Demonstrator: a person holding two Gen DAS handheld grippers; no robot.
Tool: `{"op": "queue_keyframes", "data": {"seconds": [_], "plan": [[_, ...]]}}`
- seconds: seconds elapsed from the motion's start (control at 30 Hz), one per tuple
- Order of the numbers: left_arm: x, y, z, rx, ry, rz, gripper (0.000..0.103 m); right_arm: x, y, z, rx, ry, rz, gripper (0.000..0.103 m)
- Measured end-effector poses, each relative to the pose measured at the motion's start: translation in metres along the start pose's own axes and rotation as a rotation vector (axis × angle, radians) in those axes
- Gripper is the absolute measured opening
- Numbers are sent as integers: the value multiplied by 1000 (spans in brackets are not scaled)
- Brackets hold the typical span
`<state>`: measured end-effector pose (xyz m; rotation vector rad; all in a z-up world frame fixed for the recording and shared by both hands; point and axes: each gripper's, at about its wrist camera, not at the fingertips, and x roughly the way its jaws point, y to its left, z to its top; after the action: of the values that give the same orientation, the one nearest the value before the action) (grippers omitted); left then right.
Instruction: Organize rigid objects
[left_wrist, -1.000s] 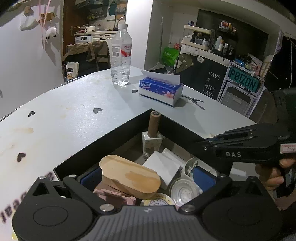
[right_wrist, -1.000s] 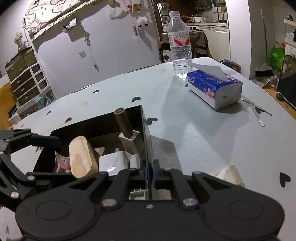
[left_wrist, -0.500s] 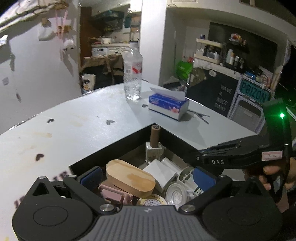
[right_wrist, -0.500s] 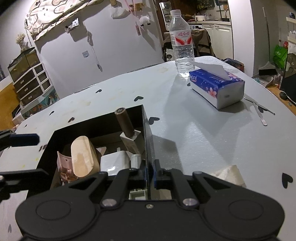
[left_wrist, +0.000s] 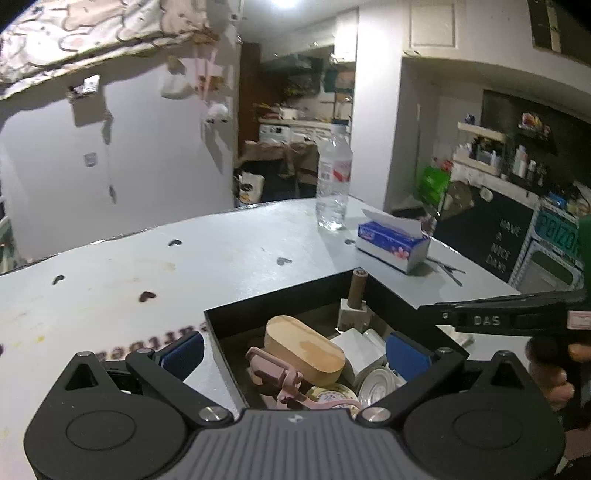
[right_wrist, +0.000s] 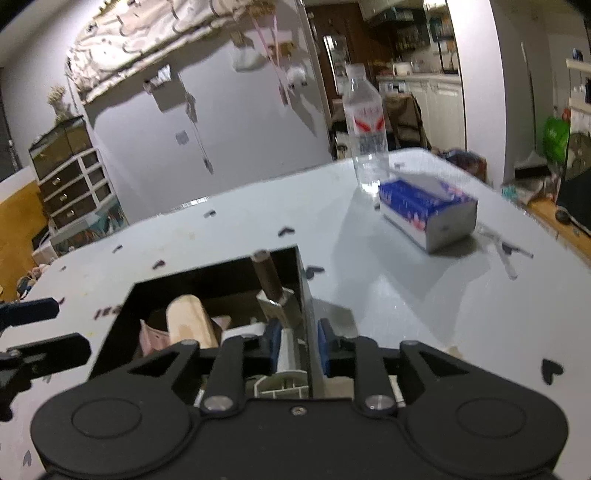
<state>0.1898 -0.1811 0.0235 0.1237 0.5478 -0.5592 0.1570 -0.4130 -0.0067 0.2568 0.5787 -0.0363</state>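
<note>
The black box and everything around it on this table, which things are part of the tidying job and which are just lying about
Part of the job:
black box
wooden oval piece
pink clip
brown-capped bottle
white block
round tins

Just lying about:
water bottle
tissue box
tweezers
</note>
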Motion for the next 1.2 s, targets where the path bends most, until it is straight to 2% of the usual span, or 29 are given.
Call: {"op": "queue_keyframes", "data": {"seconds": [0.23,0.4,0.67,0.8,1.2], "plan": [[-32,-9,-14,-27,-82,88,103,-41,6,-9,-46,-107,2,53],[-54,-18,-30,-47,-124,140,103,-69,6,-23,-71,-181,7,81],[-86,-39,-59,-53,-187,199,103,-106,8,-54,-98,-257,-8,100],[-102,-48,-72,-48,-212,219,103,-123,9,-68,-122,-296,-23,103],[-135,-55,-101,-93,-248,272,103,-156,18,-97,-209,-365,-29,103]]}}
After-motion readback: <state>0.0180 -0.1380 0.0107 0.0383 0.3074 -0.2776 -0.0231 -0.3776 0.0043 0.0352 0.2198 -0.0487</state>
